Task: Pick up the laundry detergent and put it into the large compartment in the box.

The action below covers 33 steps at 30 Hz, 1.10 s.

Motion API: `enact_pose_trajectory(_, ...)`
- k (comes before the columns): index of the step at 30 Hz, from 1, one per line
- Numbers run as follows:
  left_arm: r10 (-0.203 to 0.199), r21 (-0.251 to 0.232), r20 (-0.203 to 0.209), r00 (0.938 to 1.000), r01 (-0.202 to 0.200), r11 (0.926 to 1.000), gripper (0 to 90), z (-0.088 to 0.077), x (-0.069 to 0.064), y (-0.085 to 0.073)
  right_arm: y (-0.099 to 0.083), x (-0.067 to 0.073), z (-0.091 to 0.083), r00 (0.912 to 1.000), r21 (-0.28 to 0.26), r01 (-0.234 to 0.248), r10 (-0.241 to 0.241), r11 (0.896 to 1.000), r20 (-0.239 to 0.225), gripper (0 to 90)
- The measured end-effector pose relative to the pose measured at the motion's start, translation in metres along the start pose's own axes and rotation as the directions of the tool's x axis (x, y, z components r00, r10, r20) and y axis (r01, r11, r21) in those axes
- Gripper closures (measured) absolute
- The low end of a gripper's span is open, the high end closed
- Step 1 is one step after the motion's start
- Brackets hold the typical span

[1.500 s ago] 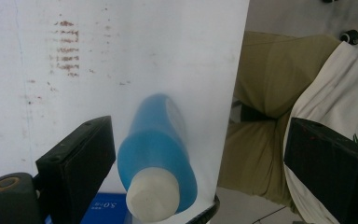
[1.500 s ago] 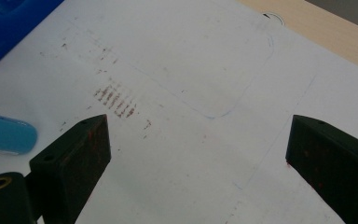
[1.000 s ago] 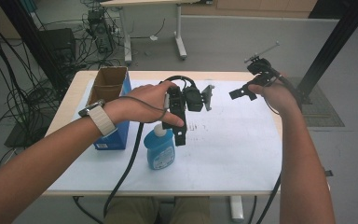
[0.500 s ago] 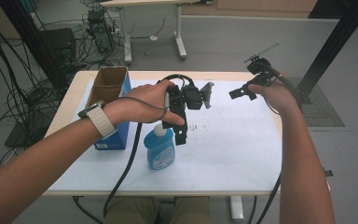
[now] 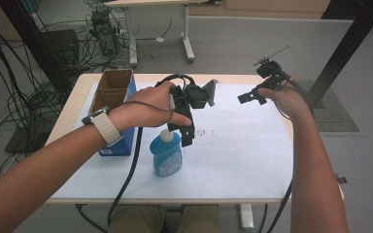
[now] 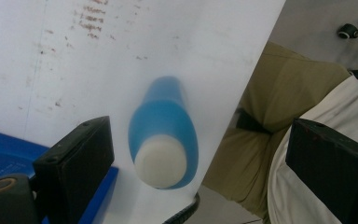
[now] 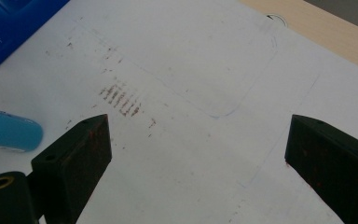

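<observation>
The blue bottle (image 6: 164, 135) stands upright directly beneath the left tool (image 6: 200, 154) — jaws spread wide, nothing gripped.

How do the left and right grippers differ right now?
The left gripper hangs directly above the blue bottle, its white cap between the jaws; the right gripper is over bare white paper. The left sits mid-table, the right nearer the far right edge. Both are open, holding nothing.

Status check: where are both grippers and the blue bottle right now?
Left gripper open above blue bottle. Right gripper open, over bare paper. Bottle upright, untouched. Nothing blocking.
</observation>
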<state>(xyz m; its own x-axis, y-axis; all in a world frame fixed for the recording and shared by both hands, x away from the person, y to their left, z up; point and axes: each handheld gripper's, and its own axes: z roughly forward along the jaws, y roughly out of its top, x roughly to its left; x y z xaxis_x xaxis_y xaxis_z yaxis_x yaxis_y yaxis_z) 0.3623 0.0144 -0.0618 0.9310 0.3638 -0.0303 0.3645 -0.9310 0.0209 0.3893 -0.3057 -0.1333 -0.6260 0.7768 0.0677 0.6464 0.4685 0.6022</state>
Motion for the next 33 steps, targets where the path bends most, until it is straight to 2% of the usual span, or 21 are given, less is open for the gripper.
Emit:
enact_pose_trajectory(20,-0.078,0.029,-0.039,0.9962,0.079,0.9965,8.1,0.007,0.005,-0.001,-0.001,-0.001,0.001,1.0,-0.002,-0.004,0.004,1.0,-0.004,6.9)
enact_pose_trajectory(33,-0.099,0.033,-0.027,0.9947,0.1,0.9945,8.0,0.019,0.014,-0.009,0.001,0.0,0.003,1.0,0.002,0.0,0.0,1.0,-0.006,6.9)
